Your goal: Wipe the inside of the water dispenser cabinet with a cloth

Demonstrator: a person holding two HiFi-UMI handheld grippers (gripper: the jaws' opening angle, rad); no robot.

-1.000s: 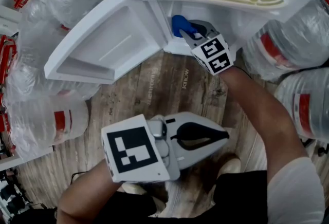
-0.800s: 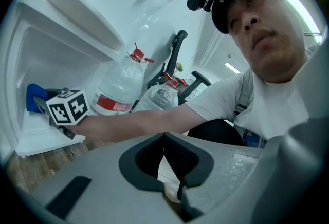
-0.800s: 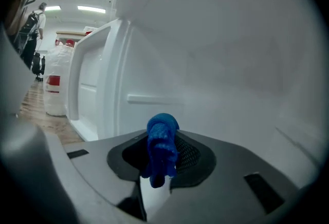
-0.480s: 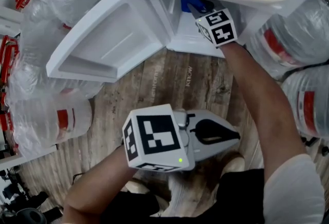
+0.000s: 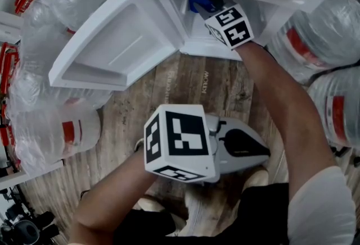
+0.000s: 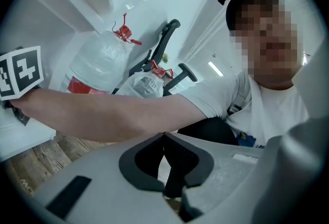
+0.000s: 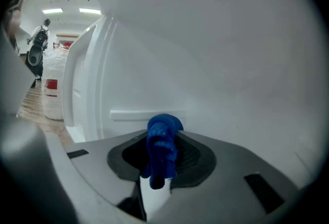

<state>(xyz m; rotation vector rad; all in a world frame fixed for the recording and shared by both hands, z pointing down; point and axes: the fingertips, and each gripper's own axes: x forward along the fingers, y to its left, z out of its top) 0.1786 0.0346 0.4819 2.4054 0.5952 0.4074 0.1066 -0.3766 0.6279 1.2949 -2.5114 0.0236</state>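
Wood-plank flooring (image 5: 169, 92) runs up to the foot of a white water dispenser cabinet (image 5: 209, 46), whose door (image 5: 112, 50) stands wide open to the left. The blue cloth (image 5: 201, 1) is inside the cabinet opening, bunched into a roll and pinched between the jaws of the right gripper (image 5: 206, 8), which are closed on it. The roll's long axis runs along the jaw seam, with its head standing proud of the tips. In the right gripper view the cabinet's inner wall lies straight ahead of the cloth, but contact cannot be confirmed. Wiping will probably call for a short push forward, then strokes across the wall.

The left gripper (image 5: 256, 151) is the farther one. It is held low over the floor, well apart from the cabinet, with its jaws together and nothing between them.

Water bottles (image 5: 62, 131) with red labels flank both sides; their print is unreadable. Faint lettering on the planks is also too blurred to read.
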